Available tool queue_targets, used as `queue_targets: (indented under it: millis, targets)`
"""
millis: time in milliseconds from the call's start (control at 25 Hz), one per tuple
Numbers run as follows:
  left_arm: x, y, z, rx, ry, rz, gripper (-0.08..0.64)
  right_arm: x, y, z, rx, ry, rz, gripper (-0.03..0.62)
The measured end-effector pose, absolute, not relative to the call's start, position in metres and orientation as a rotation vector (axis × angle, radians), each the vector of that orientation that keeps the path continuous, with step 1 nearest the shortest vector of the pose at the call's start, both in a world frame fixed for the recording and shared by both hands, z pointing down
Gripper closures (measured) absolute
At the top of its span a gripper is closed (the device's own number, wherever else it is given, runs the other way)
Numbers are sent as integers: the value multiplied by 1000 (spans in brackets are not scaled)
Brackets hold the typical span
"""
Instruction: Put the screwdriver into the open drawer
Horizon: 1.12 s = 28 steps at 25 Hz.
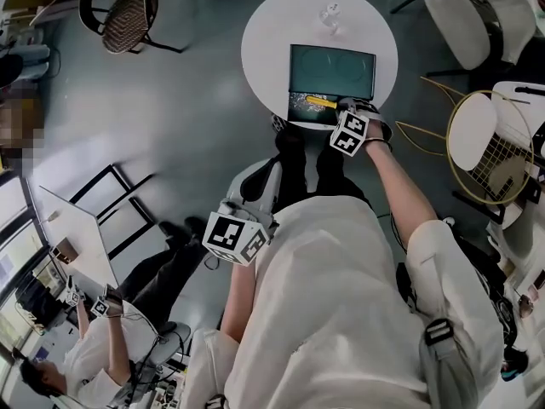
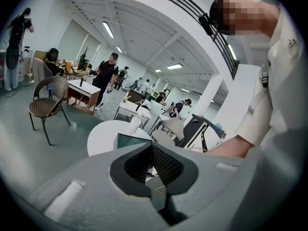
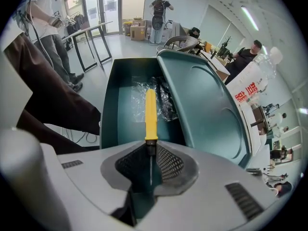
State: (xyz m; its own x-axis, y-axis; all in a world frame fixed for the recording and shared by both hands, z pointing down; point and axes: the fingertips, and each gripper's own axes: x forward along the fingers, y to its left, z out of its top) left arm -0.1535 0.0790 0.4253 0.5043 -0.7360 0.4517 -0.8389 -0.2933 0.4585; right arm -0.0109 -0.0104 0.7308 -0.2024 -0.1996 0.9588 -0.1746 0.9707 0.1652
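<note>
- The right tongs [image 3: 150, 146] are clenched on the thin metal shaft of the screwdriver [image 3: 150, 114]. Its yellow handle points away from them, over the inside of the open drawer [image 3: 109, 100].
- Whether the handle already touches the drawer floor cannot be told, so contact should be confirmed before release.
- The handle should be lowered level, clear of the side walls and of the box top [image 3: 211, 114] overhanging on the right.
- The crumpled plastic wrap [image 3: 166, 100] lies just beyond the handle. The tool is best set down in front of it.
- The grip should be opened slowly, since the round handle is likely to roll.
- The left tongs [image 2: 153, 148] are closed on nothing, well back from the tabletop [image 1: 264, 32]. They are not needed for this step.
</note>
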Motion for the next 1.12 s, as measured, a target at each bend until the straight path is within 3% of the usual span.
queue_targets:
  millis: [1120]
  targets:
    - [-131, 71, 417, 2184, -1189, 214, 548, -5, -8, 677, 477, -1934, 106, 554]
